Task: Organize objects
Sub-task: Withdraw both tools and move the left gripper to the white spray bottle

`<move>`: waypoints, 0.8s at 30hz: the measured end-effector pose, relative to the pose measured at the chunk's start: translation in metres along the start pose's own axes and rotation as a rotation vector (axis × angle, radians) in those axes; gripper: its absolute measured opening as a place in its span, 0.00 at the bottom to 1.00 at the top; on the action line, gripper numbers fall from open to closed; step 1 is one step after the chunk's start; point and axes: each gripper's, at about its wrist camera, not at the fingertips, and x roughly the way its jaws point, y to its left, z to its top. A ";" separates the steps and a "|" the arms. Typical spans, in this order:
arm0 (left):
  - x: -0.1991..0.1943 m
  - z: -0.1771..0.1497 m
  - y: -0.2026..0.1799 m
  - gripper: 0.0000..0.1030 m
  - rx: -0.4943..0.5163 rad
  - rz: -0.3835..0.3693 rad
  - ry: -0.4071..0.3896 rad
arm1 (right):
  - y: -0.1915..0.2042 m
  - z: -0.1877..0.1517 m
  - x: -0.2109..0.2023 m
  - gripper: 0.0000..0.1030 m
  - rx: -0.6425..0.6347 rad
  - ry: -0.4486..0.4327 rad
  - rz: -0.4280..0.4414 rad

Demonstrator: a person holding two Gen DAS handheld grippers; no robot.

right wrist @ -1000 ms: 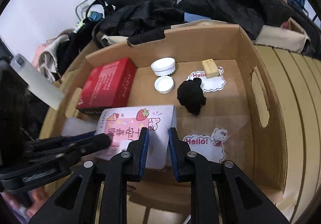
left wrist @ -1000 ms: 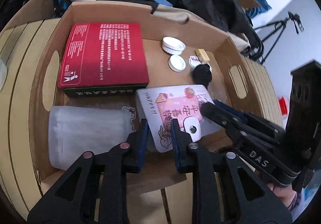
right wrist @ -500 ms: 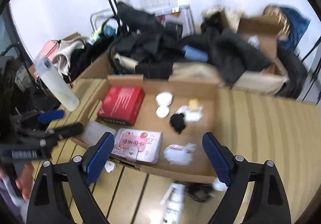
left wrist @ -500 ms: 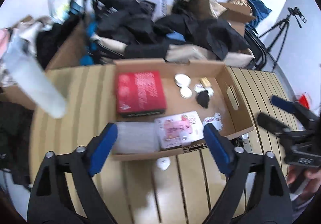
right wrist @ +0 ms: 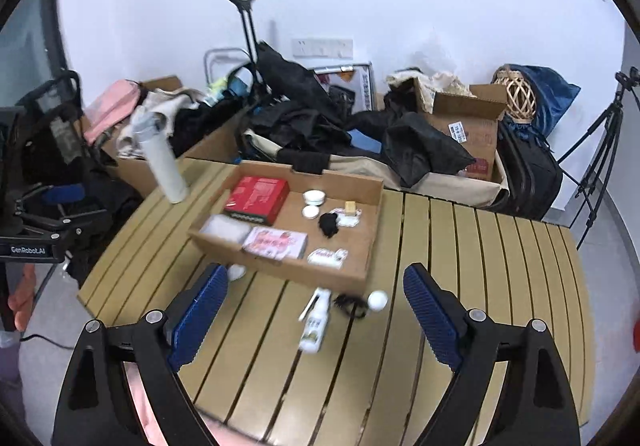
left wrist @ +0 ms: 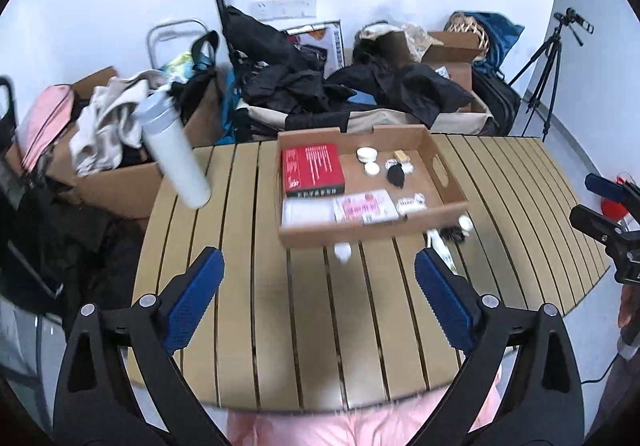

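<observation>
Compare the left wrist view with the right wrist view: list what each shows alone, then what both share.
Left wrist only: the right gripper at the right edge, open.

Right wrist only: the left gripper at the left edge, and the whole spray bottle lying on the table.

Both: the cardboard tray holding the red box, pink card and black lump, and the tall white bottle.

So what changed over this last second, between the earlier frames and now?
Both tongs, left and right, let go of the pink card, have just been opening wide, and pulled up and back from the cardboard tray. The card lies in the tray; red box and lids unchanged.
</observation>
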 end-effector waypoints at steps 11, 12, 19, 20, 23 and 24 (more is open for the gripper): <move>-0.089 -0.150 -0.004 1.00 -0.085 0.004 -0.093 | 0.056 -0.155 -0.070 0.89 -0.010 -0.022 0.138; -0.089 -0.156 -0.005 1.00 -0.092 0.009 -0.081 | 0.060 -0.168 -0.071 0.89 0.010 -0.015 0.168; -0.079 -0.159 -0.016 1.00 -0.076 0.006 -0.065 | 0.063 -0.188 -0.069 0.89 -0.006 0.010 0.188; -0.075 -0.160 -0.018 1.00 -0.074 0.002 -0.054 | 0.058 -0.188 -0.069 0.89 0.018 -0.002 0.183; -0.057 -0.164 -0.021 1.00 -0.063 0.003 -0.018 | 0.047 -0.192 -0.062 0.89 0.065 0.004 0.169; -0.050 -0.165 -0.023 1.00 -0.064 0.002 -0.010 | 0.044 -0.195 -0.058 0.89 0.072 0.013 0.166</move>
